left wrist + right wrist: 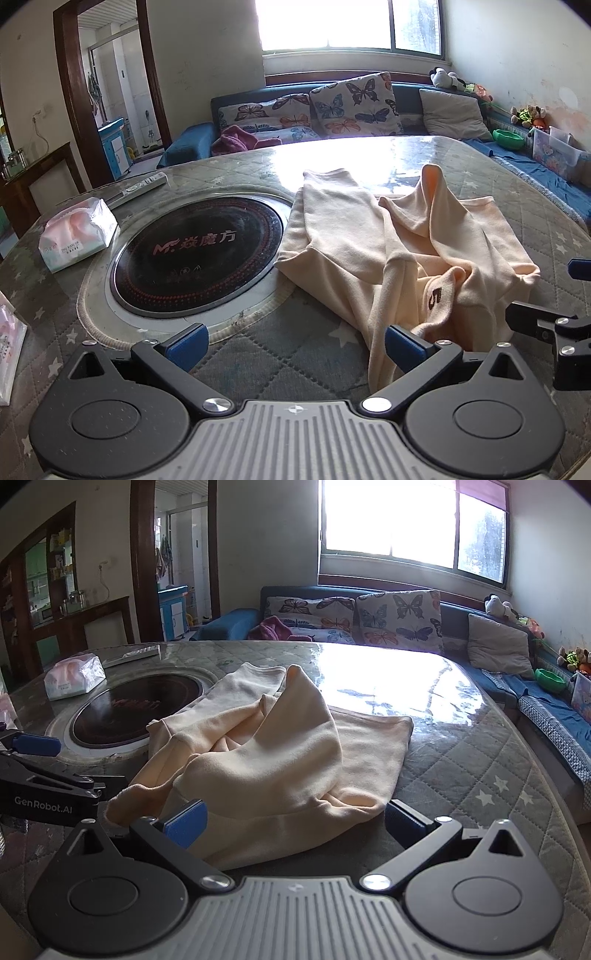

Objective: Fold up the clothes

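Left gripper (pixel 295 343): fingers (pixel 186 341) spread wide, holding nothing. The right-hand pad (pixel 404 345) stands at the near hem of the garment (pixel 388 251); contact cannot be told. The left-hand pad is over bare quilted cover.

Right gripper (pixel 295 819): fingers (pixel 186 821) spread wide, holding nothing. The near fold of the garment (pixel 280 760) lies between the two pads; the left pad overlaps the cloth edge in view, and contact cannot be told.

The garment is a cream sweatshirt, crumpled, lying on the desk (pixel 258 369) to the right of the cooktop (pixel 195 251). One sleeve edge reaches the cooktop rim. A dark "5" (pixel 434 297) shows on a fold near the front.

Writing: the cooktop carries a red "MF" logo with Chinese characters. The left gripper's body, seen from the right wrist view, reads "GenRobot.AI" (pixel 42 800). The tissue pack (pixel 77 232) bears small print, not legible.

Edges and room: the tissue pack and a remote (pixel 142 188) lie left of and behind the cooktop. The far half of the desk is bare under strong window glare. The desk's right edge curves beside a blue sofa (pixel 546 709).
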`<state>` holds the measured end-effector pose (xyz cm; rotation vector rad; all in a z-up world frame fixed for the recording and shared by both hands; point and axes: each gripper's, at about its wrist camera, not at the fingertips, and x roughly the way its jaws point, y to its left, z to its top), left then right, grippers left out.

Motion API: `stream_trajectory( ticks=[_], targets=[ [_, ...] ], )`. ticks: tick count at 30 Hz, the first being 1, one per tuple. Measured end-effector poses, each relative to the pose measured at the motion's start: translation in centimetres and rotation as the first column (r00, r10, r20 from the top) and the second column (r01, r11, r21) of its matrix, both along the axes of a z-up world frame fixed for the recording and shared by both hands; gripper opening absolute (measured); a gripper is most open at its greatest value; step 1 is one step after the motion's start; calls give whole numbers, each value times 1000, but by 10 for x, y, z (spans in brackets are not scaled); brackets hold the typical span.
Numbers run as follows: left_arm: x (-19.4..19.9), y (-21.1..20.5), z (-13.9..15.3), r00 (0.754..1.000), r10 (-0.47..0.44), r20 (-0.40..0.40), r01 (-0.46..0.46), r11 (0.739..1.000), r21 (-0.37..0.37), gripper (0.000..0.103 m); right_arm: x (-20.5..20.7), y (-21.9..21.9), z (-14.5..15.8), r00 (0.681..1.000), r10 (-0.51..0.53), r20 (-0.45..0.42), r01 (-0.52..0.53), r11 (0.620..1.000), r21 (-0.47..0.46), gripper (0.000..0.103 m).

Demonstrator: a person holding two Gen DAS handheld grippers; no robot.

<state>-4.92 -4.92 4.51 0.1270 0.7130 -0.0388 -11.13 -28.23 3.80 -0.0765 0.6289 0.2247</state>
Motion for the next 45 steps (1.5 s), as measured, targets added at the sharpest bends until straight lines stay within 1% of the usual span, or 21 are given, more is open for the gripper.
stream_trajectory(
  ticks=[15, 30, 45],
  targets=[
    [-13, -7, 1, 1000, -9, 7, 9, 1000, 25, 103, -9, 1, 1, 1000, 4, 6, -4, 1000, -6, 103],
    [-36, -12, 0, 1000, -18, 4, 18, 999, 49, 103, -29, 2, 0, 1000, -1, 2, 1, 1000, -28, 103],
    [-52, -19, 1, 1000, -17, 5, 16, 997, 78, 103, -44, 0, -1, 1000, -4, 2, 4, 1000, -29, 103]
  ],
)
